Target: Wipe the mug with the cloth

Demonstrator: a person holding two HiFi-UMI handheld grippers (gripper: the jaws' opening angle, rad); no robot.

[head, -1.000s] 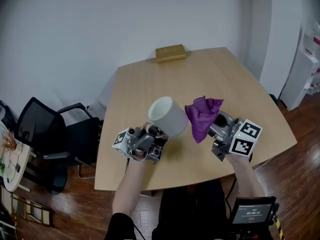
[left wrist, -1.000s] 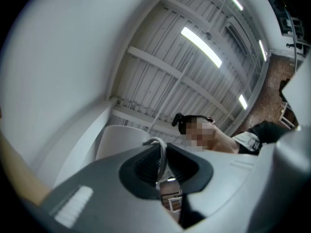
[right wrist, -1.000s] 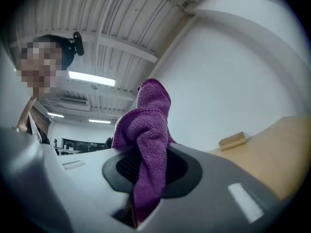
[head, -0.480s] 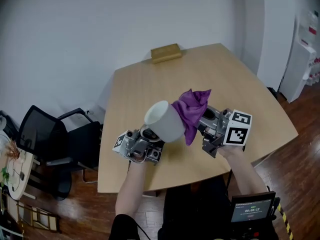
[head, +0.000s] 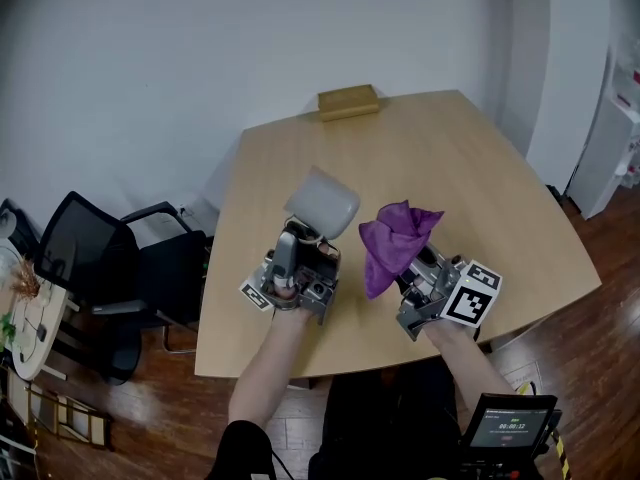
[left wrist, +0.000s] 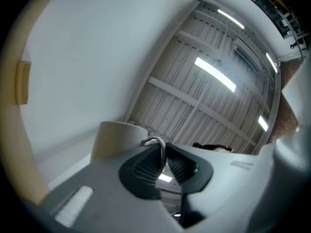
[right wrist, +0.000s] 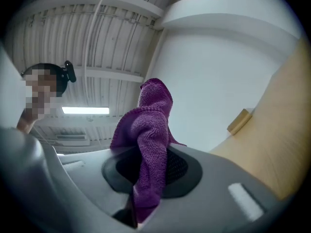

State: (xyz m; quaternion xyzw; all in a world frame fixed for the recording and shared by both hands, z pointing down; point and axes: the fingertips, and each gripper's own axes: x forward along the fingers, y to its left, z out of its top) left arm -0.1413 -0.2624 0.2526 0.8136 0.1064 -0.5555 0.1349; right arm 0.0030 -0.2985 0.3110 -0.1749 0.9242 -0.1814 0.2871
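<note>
A white mug [head: 322, 203] is held up over the wooden table [head: 480, 178], with its base toward the head view. My left gripper [head: 303, 240] points steeply up and is shut on the mug's thin handle [left wrist: 156, 143]; its jaws have just been closing on that handle. In the left gripper view the mug's body [left wrist: 114, 140] rises just left of the jaws. A purple cloth [head: 393, 243] stands bunched out of my right gripper [head: 408, 271], which is shut on it. The cloth [right wrist: 148, 140] fills the gap between the right jaws. Mug and cloth are a little apart.
A small wooden block [head: 348, 101] lies at the table's far edge. A black office chair [head: 95, 268] stands left of the table, with a small round table [head: 25, 323] beyond it. A device with a screen [head: 510, 430] hangs at the person's waist.
Half a second ago the cloth lay against the mug's side. Now the cloth has moved right and off it, and the left gripper has tipped the mug more upright.
</note>
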